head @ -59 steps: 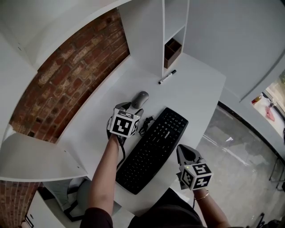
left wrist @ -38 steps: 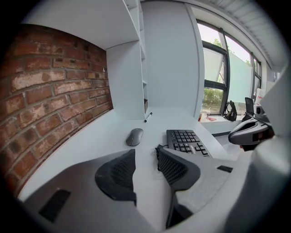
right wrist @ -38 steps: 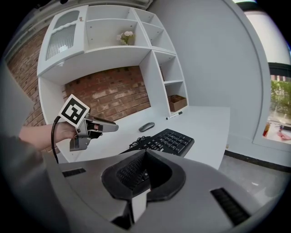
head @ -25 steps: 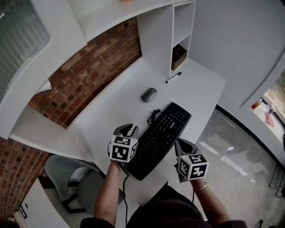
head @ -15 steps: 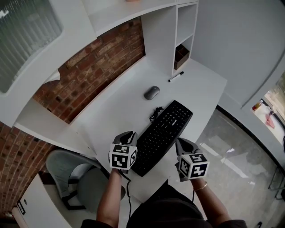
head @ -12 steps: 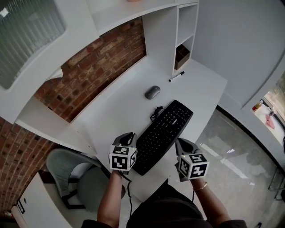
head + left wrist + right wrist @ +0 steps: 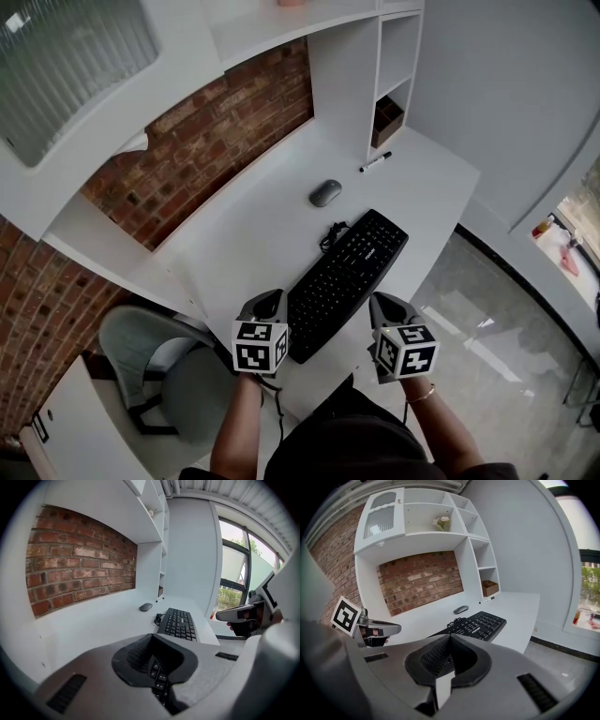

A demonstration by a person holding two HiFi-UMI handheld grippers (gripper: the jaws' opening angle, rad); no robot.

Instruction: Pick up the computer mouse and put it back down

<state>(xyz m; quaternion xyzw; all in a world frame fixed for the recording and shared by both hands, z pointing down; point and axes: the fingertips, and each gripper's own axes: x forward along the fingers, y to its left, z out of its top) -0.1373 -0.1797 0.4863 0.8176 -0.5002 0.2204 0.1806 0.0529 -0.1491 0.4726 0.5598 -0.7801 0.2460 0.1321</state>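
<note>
Plainly, the computer mouse [image 7: 325,193] lies on the white desk [image 7: 246,242], past the far left corner of the black keyboard [image 7: 348,280] and toward the brick wall [image 7: 211,127]. It touches nothing and is well apart from both claws. We hold the left gripper [image 7: 271,298] over the near part of the desk, just left of the keyboard. Its jaws have just been closing and now meet with nothing between them, as its own view shows. The right gripper [image 7: 382,302] hangs by the keyboard's near right end, close to the desk's edge. Its pads also look pressed together and empty, though a pale slit shows lower down behind them. In each gripper's own view the body of the claw covers the near end of the keyboard, so we see only its far rows there. A small coil of black cable [image 7: 332,235] sits by the keyboard's far edge, and we cannot trace where either end leads. A pen [image 7: 376,161] lies near the shelf upright, and a brown box [image 7: 388,114] stands in the lowest cubby, its contents too dark to read. Our forearms are cut off at the bottom of the head view. The grey chair [image 7: 161,373] is partly hidden under the desk's edge, and the small objects [image 7: 544,225] by the window are too tiny to name.
</note>
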